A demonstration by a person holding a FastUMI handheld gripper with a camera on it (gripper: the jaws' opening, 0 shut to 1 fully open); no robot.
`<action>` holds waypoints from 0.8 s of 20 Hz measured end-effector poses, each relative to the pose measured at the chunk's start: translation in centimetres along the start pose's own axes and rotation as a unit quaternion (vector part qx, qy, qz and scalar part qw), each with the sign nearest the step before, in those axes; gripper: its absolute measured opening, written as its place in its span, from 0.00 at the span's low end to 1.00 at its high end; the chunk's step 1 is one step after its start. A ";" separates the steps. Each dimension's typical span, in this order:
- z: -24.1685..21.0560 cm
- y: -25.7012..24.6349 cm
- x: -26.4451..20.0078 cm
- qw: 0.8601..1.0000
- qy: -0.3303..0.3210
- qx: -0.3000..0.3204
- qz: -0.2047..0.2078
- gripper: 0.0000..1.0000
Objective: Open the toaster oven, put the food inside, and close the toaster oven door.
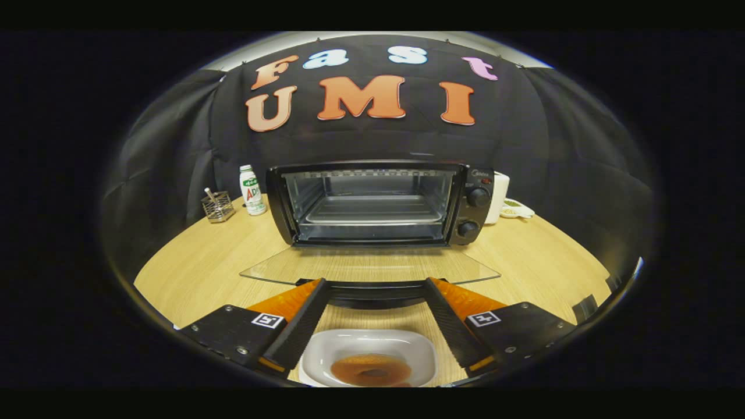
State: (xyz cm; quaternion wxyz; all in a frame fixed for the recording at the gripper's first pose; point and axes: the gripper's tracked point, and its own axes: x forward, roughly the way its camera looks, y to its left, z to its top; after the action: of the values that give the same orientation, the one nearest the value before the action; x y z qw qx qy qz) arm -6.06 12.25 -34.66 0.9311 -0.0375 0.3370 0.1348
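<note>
The black toaster oven (pixel 378 201) stands on the wooden table with its glass door (pixel 291 269) folded down flat toward me. Its cavity holds a bare metal tray (pixel 372 210). The door's dark handle (pixel 372 299) lies crosswise right at my fingertips. My gripper (pixel 375 286) is open, its fingers spread wide with the handle's ends near each tip. Below and between the fingers sits a white square dish (pixel 343 349) with a brown ring-shaped doughnut (pixel 371 370) on it.
Left of the oven stand a small white bottle (pixel 251 190) and a wire holder (pixel 218 206). A white appliance (pixel 499 198) and a small white dish (pixel 517 209) sit to the oven's right. The wooden tabletop (pixel 192 273) spreads to both sides of the door.
</note>
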 end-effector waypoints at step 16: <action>-3.3 -0.2 0.0 0.998 0.056 0.031 0.007 0.98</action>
State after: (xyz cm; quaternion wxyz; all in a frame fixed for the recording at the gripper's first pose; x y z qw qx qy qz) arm -8.05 11.51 -37.15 0.9105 -0.0137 0.3926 0.1290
